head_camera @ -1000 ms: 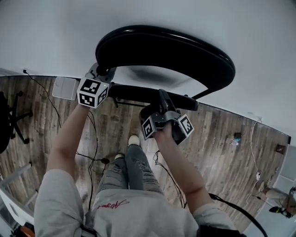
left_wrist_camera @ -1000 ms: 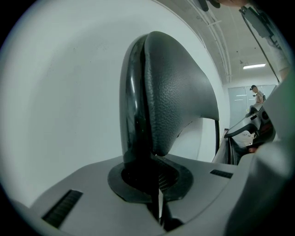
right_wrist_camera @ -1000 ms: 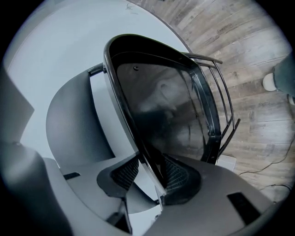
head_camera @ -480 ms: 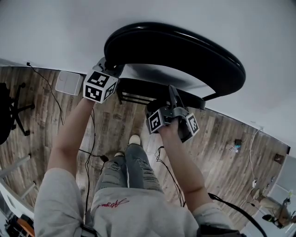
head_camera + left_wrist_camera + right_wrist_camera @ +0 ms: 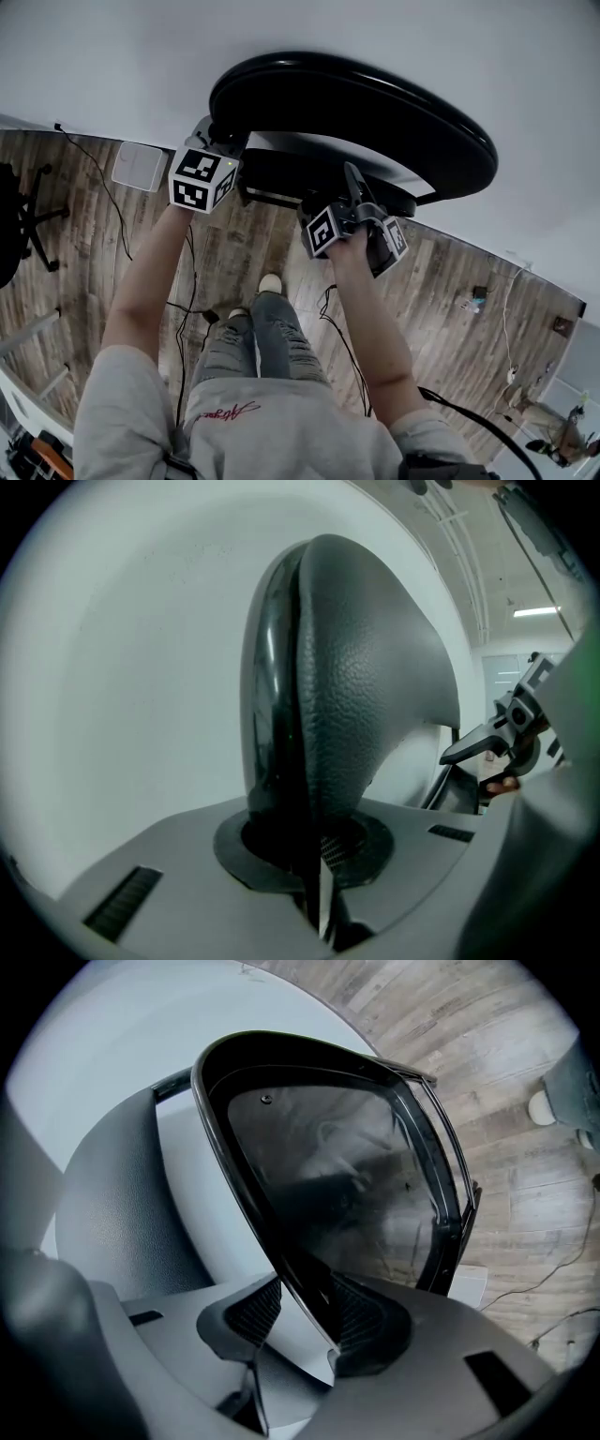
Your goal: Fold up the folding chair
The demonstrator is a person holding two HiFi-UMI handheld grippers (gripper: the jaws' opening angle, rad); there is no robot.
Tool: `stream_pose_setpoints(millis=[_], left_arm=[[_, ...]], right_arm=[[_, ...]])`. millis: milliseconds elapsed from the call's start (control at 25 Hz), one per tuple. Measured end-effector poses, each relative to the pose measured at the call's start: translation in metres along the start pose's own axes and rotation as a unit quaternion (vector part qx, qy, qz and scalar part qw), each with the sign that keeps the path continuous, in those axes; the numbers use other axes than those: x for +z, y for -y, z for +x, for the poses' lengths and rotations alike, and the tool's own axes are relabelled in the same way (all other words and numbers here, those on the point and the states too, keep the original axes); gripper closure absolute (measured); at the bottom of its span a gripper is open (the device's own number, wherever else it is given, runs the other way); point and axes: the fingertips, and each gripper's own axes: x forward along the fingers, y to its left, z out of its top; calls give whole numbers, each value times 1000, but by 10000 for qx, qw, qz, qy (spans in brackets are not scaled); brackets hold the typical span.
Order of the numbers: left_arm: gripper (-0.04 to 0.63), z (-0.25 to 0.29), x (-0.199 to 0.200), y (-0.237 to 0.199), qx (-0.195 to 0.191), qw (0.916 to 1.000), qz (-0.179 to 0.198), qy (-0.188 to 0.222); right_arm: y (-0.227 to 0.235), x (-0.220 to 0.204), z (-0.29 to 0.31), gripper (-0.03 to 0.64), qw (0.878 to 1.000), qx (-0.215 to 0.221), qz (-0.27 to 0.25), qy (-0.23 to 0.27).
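Observation:
The black folding chair [image 5: 375, 103] stands against the white wall, its curved backrest above its seat [image 5: 309, 178]. My left gripper [image 5: 217, 142] is at the backrest's left end, shut on the padded edge [image 5: 328, 714], which runs up from between the pads. My right gripper [image 5: 352, 187] is at the seat's near rim. In the right gripper view the glossy seat rim [image 5: 281, 1241] sits between the ribbed pads [image 5: 253, 1312], and my right gripper [image 5: 305, 1312] is shut on it. The seat's underside [image 5: 347, 1176] faces that camera.
The wooden floor [image 5: 84, 262] carries loose cables [image 5: 183, 281], a white box [image 5: 139, 166] by the wall and an office chair base [image 5: 23, 225] at the left. The person's legs and a shoe [image 5: 270, 283] stand just below the chair.
Both grippers and the chair have shifted up and to the right in the head view. The seat now lies closer under the backrest. Both grips are unchanged.

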Motion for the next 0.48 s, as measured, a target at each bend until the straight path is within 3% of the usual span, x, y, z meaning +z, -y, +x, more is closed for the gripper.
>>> stream_pose_setpoints(millis=[160,320,400,480], left_arm=[[566,-15,4,-10,654,9971,36,375],[414,-43,-11,-16,978,9914,-610,621],[410,-56,-18,-15,1082,9873,-942,683],[410,-70,-21,-12,1203,9838,-1084,773]], right_arm=[[-3,2,0,459,9997,73,-195,-108],[0,-5,-4,460,9976,459,-213,-468],[9,-15,-10,463,9965,516,-223,-622],[14,-21,-20,468,9949,495,-640,-604]])
